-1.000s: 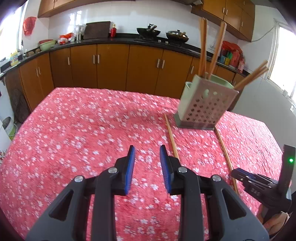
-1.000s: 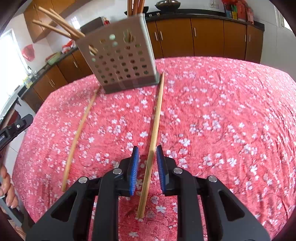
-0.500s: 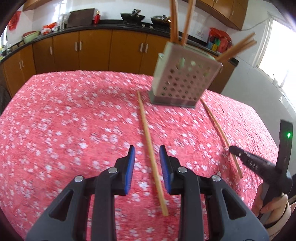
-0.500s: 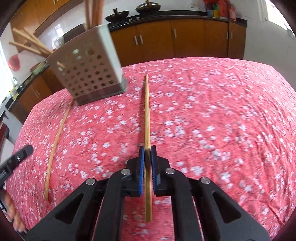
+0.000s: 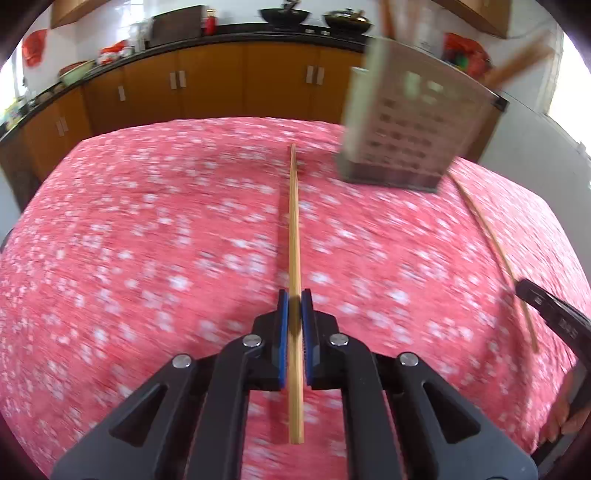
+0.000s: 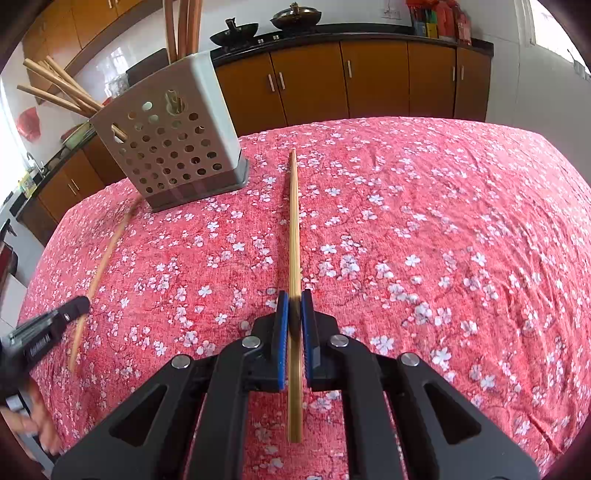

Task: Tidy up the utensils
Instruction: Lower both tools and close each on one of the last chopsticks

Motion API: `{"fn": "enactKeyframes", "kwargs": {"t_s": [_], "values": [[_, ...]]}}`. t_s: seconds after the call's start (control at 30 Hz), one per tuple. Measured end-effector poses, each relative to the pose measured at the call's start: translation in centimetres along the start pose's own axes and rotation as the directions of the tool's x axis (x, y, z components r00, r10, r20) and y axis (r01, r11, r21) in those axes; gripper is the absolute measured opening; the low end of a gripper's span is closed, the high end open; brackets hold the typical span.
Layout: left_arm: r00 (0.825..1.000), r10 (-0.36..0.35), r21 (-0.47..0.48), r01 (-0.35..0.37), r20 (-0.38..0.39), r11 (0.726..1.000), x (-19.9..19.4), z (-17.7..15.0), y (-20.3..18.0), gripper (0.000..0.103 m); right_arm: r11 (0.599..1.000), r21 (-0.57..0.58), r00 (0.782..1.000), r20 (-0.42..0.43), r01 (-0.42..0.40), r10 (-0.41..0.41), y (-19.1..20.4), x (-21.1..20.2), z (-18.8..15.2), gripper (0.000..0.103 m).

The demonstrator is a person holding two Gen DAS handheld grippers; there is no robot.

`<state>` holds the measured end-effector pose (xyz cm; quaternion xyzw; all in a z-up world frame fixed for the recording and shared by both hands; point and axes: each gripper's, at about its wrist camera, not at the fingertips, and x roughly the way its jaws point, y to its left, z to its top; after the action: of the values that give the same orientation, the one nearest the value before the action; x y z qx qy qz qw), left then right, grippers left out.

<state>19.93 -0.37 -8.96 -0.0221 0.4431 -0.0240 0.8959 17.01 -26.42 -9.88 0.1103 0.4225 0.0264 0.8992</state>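
Note:
My left gripper [image 5: 294, 301] is shut on a bamboo chopstick [image 5: 294, 229] that points away over the table. My right gripper [image 6: 294, 301] is shut on another bamboo chopstick [image 6: 294, 221]. Each gripper's chopstick also shows at the edge of the other view, right in the left wrist view [image 5: 495, 251] and left in the right wrist view [image 6: 99, 269]. The perforated utensil holder [image 6: 173, 136] stands at the far side with several chopsticks in it; it is blurred in the left wrist view [image 5: 410, 136].
The table wears a red flowered cloth [image 6: 424, 240]. Brown kitchen cabinets [image 6: 369, 81] and a counter with woks [image 6: 291, 18] run behind it. The other gripper's tip shows at the right edge [image 5: 546, 314] and left edge [image 6: 51, 328].
My left gripper moved over the left chopstick and shut on it. My right gripper shut on its chopstick earlier and still holds it, pointing ahead.

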Motion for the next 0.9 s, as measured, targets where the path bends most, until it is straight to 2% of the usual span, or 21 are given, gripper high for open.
{"fn": "enactKeyframes", "kwargs": {"t_s": [0.13, 0.23, 0.37, 0.57, 0.9], "values": [[1.000, 0.020, -0.057, -0.019, 0.006, 0.998, 0.8, 0.8, 3.2, 0.008, 1.000, -0.013, 1.000, 0.002, 0.005, -0.005, 0.2, 0.6, 0.3, 0.008], [1.000, 0.018, -0.053, -0.018, 0.009, 0.998, 1.0, 0.9, 4.2, 0.009, 0.999, -0.034, 1.000, 0.003, 0.021, -0.021, 0.5, 1.3, 0.6, 0.008], [0.999, 0.026, -0.023, -0.025, 0.024, 0.999, 1.0, 0.8, 4.0, 0.011, 0.997, -0.063, 0.999, 0.006, 0.053, -0.053, 0.7, 2.0, 1.1, 0.008], [1.000, 0.016, -0.025, -0.016, 0.025, 1.000, 1.1, 0.9, 3.7, 0.015, 0.997, -0.058, 0.999, 0.004, 0.053, -0.052, 0.6, 2.2, 1.3, 0.009], [1.000, 0.005, -0.036, -0.004, 0.027, 0.999, 1.0, 0.8, 3.9, 0.016, 0.998, -0.049, 0.999, 0.004, 0.040, -0.040, 0.5, 2.4, 1.3, 0.009]]}}
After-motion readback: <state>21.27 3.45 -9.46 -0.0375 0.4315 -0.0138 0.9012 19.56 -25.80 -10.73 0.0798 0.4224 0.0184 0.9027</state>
